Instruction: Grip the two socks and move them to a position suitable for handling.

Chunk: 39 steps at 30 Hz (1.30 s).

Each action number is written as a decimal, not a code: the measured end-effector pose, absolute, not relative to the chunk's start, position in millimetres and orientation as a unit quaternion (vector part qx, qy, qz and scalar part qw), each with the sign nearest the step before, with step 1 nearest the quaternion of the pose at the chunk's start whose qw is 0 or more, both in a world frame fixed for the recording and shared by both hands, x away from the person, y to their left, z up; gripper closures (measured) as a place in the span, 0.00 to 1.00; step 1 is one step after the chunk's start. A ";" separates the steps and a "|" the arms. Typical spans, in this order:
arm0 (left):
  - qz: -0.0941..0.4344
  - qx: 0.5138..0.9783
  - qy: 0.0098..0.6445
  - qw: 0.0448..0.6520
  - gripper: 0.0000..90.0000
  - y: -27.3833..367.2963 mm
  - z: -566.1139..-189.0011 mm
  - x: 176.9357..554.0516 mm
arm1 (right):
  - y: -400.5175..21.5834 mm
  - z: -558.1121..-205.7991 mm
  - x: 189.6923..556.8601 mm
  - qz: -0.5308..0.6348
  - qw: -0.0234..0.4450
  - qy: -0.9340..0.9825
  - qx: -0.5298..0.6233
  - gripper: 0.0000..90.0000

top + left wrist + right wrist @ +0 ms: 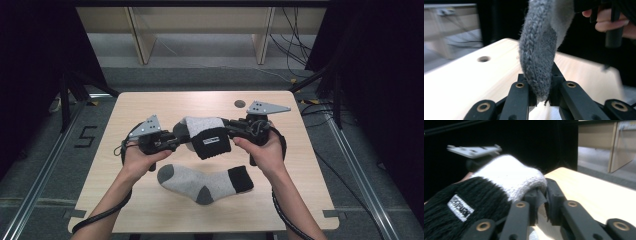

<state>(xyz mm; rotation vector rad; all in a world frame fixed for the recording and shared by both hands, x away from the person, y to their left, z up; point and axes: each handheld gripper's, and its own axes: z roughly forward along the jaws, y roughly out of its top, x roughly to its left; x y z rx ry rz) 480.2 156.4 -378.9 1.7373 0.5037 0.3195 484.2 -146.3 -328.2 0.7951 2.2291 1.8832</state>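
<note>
Hanging between the two grippers above the table [150, 107], the folded sock [206, 135] runs left to right, just behind the flat sock [205, 182] lying on the wood. The left gripper [176, 141] has its jaws clamped on the grey knitted toe end, and the right gripper [231, 131] pinches the white ribbed edge by the black cuff. Both socks look soft, thick and floppy; the flat one lies closer to the person, roughly midway between both hands.
</note>
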 end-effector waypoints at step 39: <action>0.381 0.844 0.225 0.304 0.91 116.9 -368.9 446.5 | -51.0 -416.2 404.1 0.411 0.108 0.839 0.341 0.36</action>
